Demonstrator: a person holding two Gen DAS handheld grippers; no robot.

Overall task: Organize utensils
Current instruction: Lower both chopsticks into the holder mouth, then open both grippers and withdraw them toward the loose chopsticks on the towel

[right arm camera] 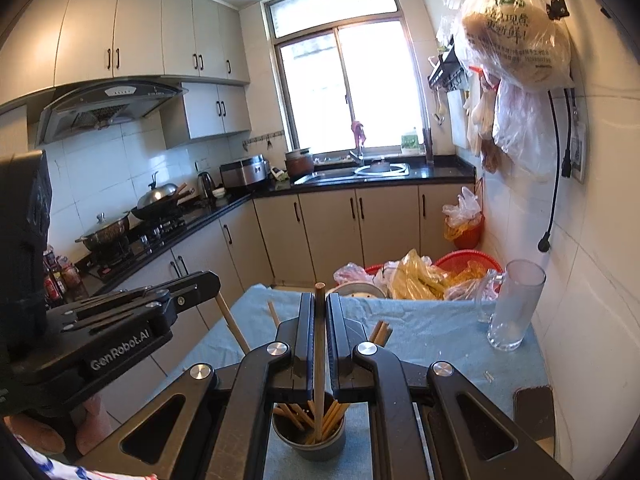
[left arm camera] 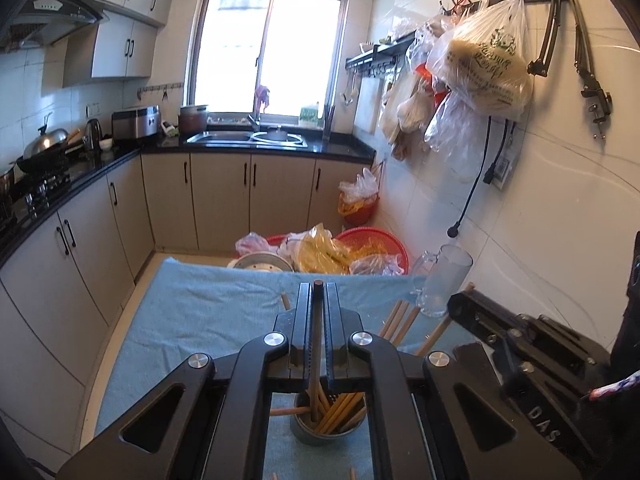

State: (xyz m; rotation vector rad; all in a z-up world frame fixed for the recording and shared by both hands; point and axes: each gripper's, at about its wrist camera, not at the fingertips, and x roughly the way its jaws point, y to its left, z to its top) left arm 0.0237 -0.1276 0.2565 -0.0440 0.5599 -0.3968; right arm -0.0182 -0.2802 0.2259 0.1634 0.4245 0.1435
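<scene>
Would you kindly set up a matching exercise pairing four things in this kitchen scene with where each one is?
Things:
1. glass mug
2. metal cup
3. wok
4. printed plastic bag

Places:
A. on the stove
B. hanging from a wall hook
C. on the blue cloth beside the tiled wall
D. on the blue cloth below the hand-held gripper, holding chopsticks

Pairs: 1-C, 2-D, 3-A, 4-B

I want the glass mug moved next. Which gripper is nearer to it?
Right. The right gripper has the glass mug close on its right; the left gripper sits beyond it.
</scene>
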